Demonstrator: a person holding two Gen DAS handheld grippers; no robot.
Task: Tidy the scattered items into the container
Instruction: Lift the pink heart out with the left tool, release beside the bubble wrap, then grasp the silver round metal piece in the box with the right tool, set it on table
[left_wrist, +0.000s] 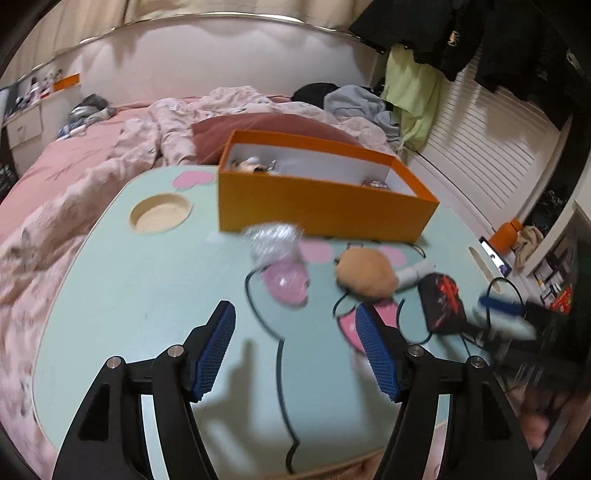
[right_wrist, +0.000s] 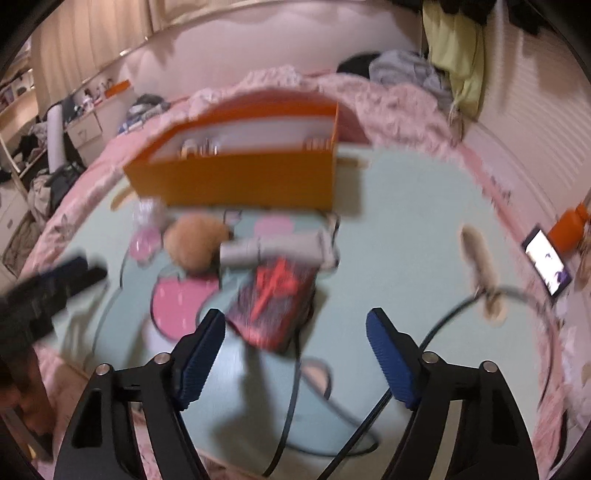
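An orange box (left_wrist: 317, 206) with a white inside stands at the far side of the mint-green table (left_wrist: 147, 288); small items lie in it. In front of it lie a clear and pink plastic bag (left_wrist: 280, 258), a tan plush (left_wrist: 365, 273), a white tube (left_wrist: 413, 275) and a black-and-red pouch (left_wrist: 443, 302). My left gripper (left_wrist: 295, 350) is open and empty above the table, short of the bag. My right gripper (right_wrist: 295, 354) is open and empty just short of the pouch (right_wrist: 277, 302). The box (right_wrist: 240, 177), plush (right_wrist: 195, 240) and tube (right_wrist: 273, 247) show in the right wrist view too.
The table rests on a bed with pink bedding (left_wrist: 74, 192). A round cup recess (left_wrist: 160, 214) is at the table's far left. A black cable (right_wrist: 461, 306) runs across the right side. A lit phone (right_wrist: 546, 262) and an orange item (right_wrist: 569, 225) lie off the right edge.
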